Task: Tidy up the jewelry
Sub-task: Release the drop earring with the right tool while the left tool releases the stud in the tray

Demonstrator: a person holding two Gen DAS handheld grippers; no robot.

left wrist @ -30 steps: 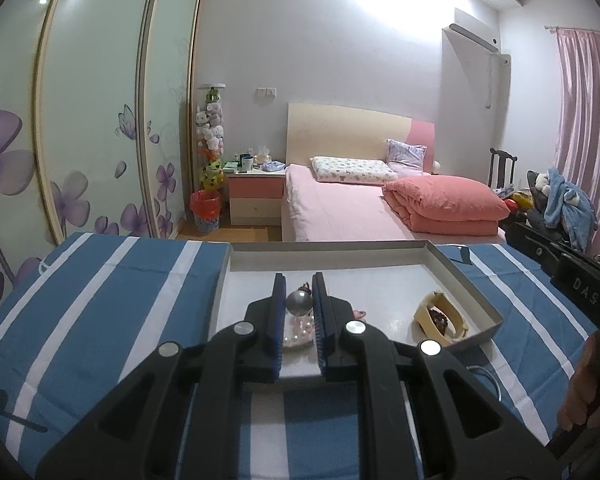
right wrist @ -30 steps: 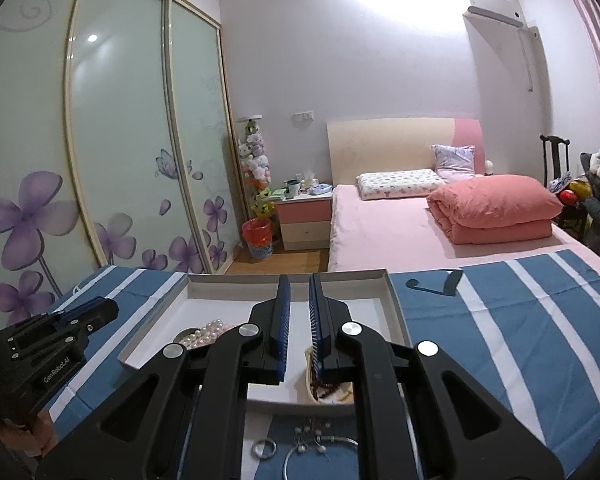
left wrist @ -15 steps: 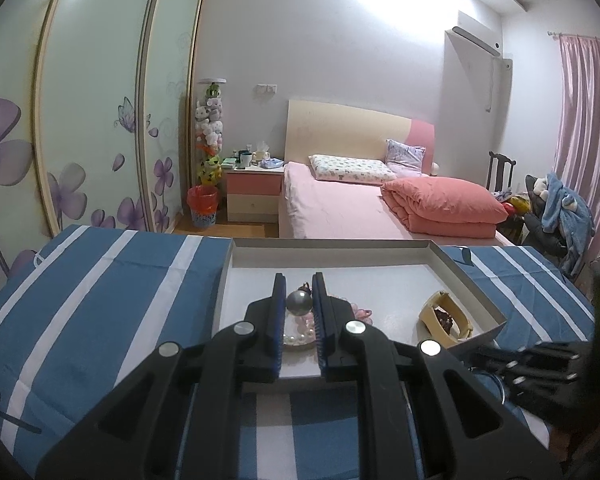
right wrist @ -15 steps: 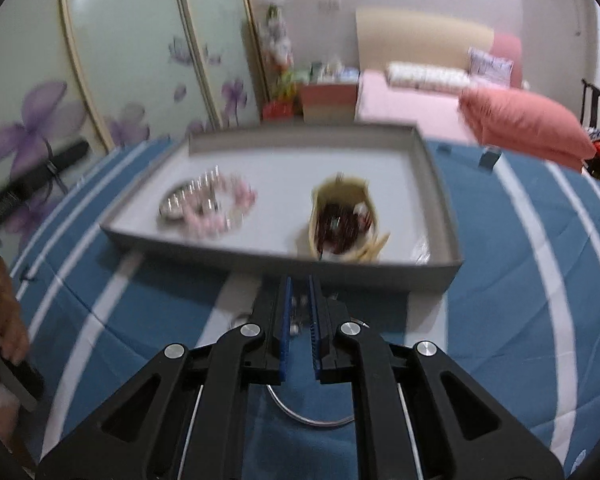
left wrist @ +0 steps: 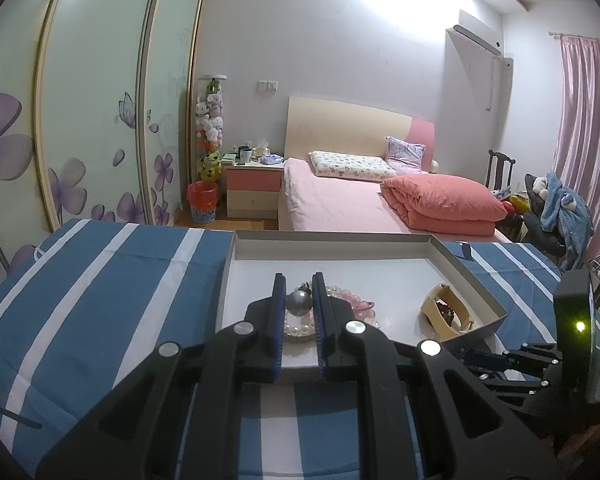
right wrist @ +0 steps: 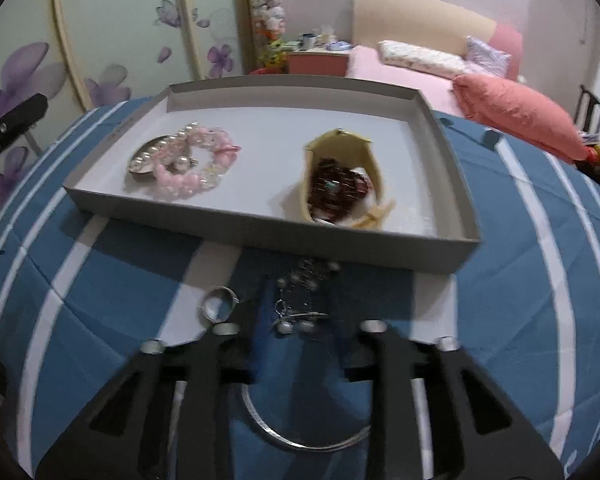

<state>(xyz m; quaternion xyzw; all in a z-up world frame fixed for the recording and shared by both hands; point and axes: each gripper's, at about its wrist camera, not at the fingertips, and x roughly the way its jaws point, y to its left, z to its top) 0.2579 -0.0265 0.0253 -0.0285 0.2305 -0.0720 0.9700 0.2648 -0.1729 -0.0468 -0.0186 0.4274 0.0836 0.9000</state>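
Observation:
A shallow grey tray lies on the blue striped cloth. In it are a pile of pink and white bead bracelets and a cream pouch with dark red beads. In front of the tray lie a silver ring, a pearl charm chain and a silver bangle. My right gripper is open, low over the chain. My left gripper is nearly shut and empty, held before the tray with the bracelets showing behind it.
A pink bed with a folded red quilt stands behind. A wardrobe with flower-print doors is on the left. A nightstand and a red bin stand by the bed. A chair with clothes is at right.
My right gripper tilted down toward the cloth, came forward over the loose chain and opened its jaws. My left gripper stayed almost still.

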